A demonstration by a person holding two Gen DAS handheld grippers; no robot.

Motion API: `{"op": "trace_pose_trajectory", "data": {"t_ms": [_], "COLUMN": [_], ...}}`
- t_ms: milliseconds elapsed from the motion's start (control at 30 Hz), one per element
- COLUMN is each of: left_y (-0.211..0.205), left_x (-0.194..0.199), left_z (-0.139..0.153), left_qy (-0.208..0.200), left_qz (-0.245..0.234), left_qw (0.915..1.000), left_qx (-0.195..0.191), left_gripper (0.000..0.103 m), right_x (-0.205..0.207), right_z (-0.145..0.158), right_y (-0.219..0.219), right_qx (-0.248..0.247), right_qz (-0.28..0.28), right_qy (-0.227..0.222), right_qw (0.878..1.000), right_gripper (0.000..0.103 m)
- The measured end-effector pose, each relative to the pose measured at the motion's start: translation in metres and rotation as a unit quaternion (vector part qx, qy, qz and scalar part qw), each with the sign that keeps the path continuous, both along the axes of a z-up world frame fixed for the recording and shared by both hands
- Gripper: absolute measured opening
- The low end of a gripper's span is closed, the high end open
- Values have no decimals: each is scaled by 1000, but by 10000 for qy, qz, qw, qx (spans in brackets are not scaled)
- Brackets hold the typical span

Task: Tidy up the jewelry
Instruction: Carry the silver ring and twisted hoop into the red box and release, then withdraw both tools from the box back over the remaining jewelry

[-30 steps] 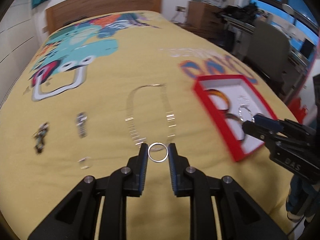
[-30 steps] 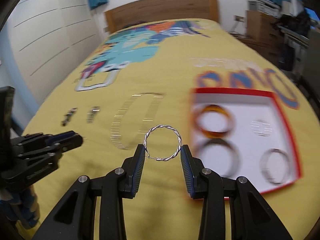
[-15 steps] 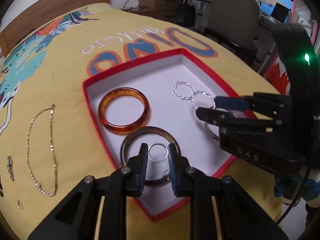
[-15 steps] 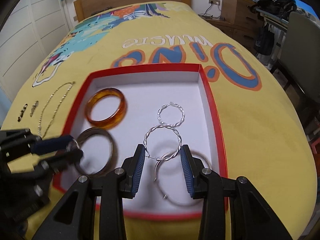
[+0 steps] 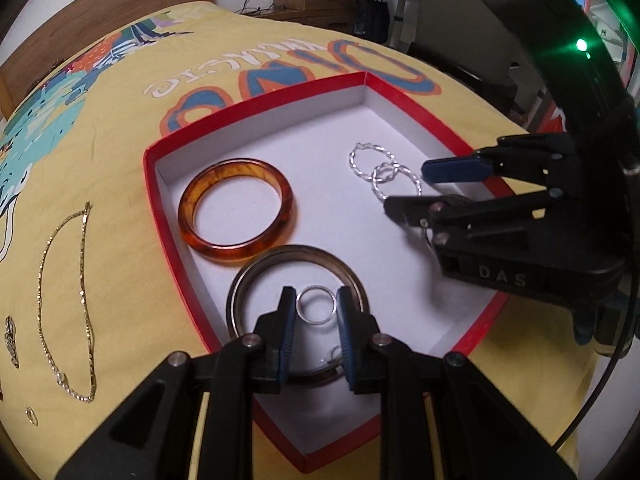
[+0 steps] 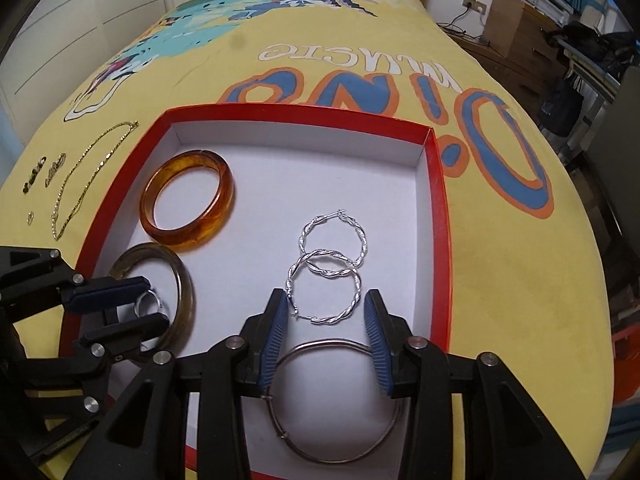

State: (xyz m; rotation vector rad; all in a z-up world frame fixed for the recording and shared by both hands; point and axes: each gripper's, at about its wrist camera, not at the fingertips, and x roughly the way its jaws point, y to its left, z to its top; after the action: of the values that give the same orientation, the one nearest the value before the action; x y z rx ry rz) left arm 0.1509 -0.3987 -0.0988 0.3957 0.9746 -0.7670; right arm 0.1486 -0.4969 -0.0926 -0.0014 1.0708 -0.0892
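Red box (image 6: pixel 438 216) holds amber bangle (image 6: pixel 186 204), dark bangle, hoops; left tool (image 5: pixel 316 312) grips small ring (image 5: pixel 316 305), right tool (image 6: pixel 326 312) wide around twisted hoop (image 6: pixel 324 286); gold chain (image 5: pixel 66 300), small pieces remain on bed.

A yellow printed bedspread (image 6: pixel 500 280) carries a red box (image 6: pixel 440 208) mid-frame; gold chain (image 6: pixel 80 184) and small trinkets (image 6: pixel 38 172) at left.

silver ring (image 5: pixel 316 305), twisted hoop (image 6: pixel 325 291) over red-rimmed box (image 6: pixel 436 184)
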Motion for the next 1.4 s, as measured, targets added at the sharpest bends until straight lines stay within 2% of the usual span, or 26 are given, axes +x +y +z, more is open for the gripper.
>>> {"op": "trace_pose_trajectory", "data": {"t_ms": [167, 367, 733, 1133, 1400], "left_y": [5, 20, 67, 142, 191], "left_x": [-7, -20, -51, -65, -66], "left_z": [9, 38, 80, 114, 125], "left_qy": [-31, -278, -826, -1078, -1152], "left_qz": [39, 165, 404, 860, 1159], "left_qw": [9999, 9993, 9958, 9904, 9865], "left_qx": [-98, -166, 38, -50, -107], "left_gripper": [20, 20, 20, 20, 21], "right_x": [-9, -26, -73, -98, -97], "right_z": [8, 35, 75, 84, 87], "right_y": [-1, 0, 15, 60, 105], "right_qx": [10, 28, 286, 489, 563], "right_qz": [23, -176, -612, -705, -477], "right_qy": [-82, -397, -919, -1014, -994], "right_qw": [10000, 9991, 9935, 9911, 9923], "right_gripper": [51, 51, 52, 52, 52]}}
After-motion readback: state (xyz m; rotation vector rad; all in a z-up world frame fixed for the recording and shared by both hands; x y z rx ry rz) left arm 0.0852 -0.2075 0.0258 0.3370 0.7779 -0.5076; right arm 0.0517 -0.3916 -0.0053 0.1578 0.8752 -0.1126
